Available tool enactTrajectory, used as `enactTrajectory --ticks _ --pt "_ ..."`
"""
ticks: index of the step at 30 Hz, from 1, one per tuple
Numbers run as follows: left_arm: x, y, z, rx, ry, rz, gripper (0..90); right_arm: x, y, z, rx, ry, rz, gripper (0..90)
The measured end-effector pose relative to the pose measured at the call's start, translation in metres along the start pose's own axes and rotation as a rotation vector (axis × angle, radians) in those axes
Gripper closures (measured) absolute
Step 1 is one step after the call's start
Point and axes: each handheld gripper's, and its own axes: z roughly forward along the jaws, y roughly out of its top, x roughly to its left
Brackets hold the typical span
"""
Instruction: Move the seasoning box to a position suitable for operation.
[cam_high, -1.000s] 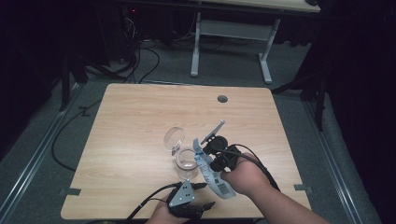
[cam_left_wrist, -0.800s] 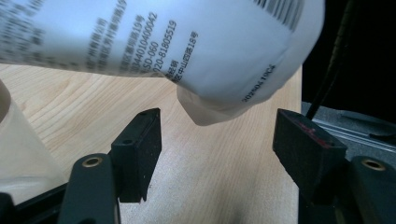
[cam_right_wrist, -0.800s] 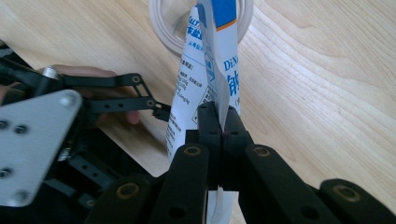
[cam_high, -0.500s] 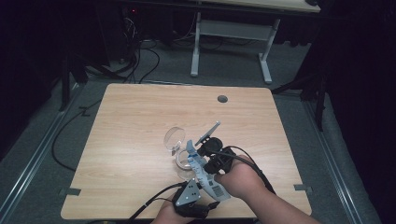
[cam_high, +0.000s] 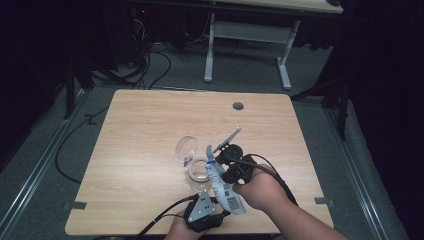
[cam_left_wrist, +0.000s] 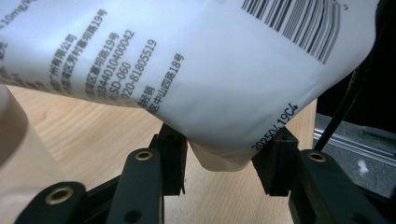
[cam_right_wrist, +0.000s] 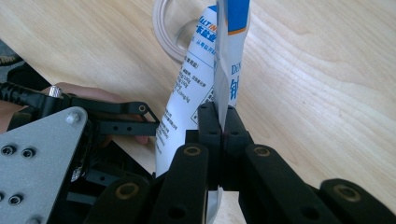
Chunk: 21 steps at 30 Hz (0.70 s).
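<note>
A white pouch (cam_high: 222, 185) printed in blue and black hangs tilted over the near middle of the table (cam_high: 150, 130), its top end above an open glass jar (cam_high: 199, 170) whose round lid (cam_high: 185, 148) leans just behind. The right gripper (cam_right_wrist: 221, 122) has its jaws pinched tight on the pouch's flat edge. The left gripper (cam_left_wrist: 224, 161) stands with jaws parted, a lower corner of the pouch between them, and I cannot tell whether they touch it.

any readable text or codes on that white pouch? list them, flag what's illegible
All on the white pouch:
"2025041904", stamped near the bottom edge; the last digits are uncertain.
"SD-060"
"020-81805519"
"10400042", the tail of a longer number.
"中山四路18号"
"19号", at a line's end.
Barcode: its digits are cut off.
Blue print in the right gripper view: too cropped to read.
</note>
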Motion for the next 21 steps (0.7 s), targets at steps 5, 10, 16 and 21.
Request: enactTrajectory --ticks 5,10,16,21 --pt "0.0 0.01 0.002 0.005 0.013 0.001 61.0 0.0 0.004 -0.007 -0.011 -0.02 -0.033 90.0" --pt "0.002 0.009 0.002 0.009 0.009 -0.006 61.6 0.002 0.006 -0.005 -0.016 -0.036 -0.072 89.9" --pt "0.003 0.006 0.0 0.015 0.007 -0.006 62.1 0.005 0.008 0.0 -0.017 -0.032 -0.131 89.9" --pt "0.003 0.005 0.0 0.016 -0.002 -0.025 62.3 0.007 0.011 0.003 -0.009 -0.037 -0.124 89.9"
